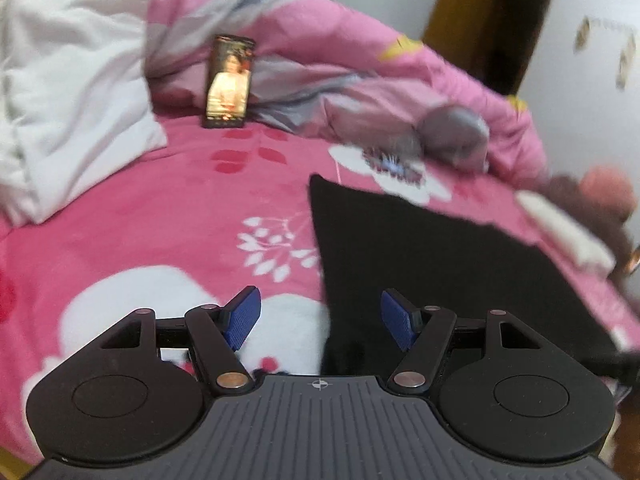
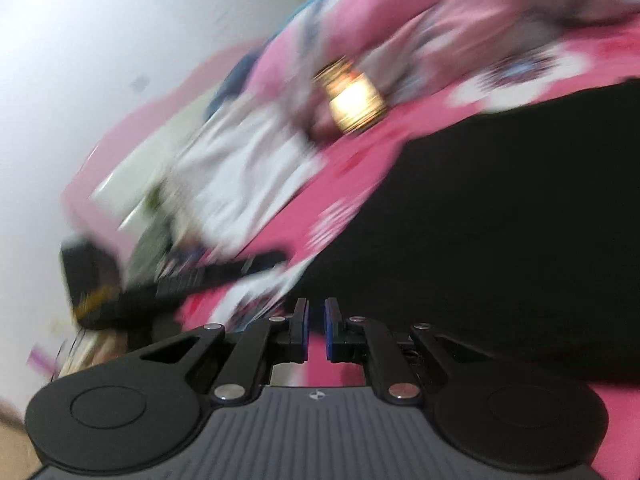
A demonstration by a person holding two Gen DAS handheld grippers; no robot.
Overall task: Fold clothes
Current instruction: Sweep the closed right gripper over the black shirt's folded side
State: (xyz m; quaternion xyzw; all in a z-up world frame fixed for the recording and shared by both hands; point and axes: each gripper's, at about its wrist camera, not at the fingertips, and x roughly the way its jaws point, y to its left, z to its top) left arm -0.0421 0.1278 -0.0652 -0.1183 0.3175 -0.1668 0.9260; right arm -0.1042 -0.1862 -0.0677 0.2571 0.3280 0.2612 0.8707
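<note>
One garment: black cloth (image 1: 420,264), lying flat on the pink bed (image 1: 160,220), to the right of the phone (image 1: 229,80) and nearer the cameras.
Feel: likely soft, light and limp; bound to sag when lifted.
Hold: best at a corner or hem, such as the far-left corner nearest the phone.
Left gripper (image 1: 320,322): released, pads wide apart over the cloth's left edge.
Right gripper (image 2: 316,330): nearly clenched, nothing seen between the pads; view blurred.
White cloth (image 1: 76,92): heaped left of the phone.

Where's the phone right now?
In the left wrist view the phone stands propped against the bunched pink quilt at upper left, just right of the white garment, well beyond the black cloth.
</note>
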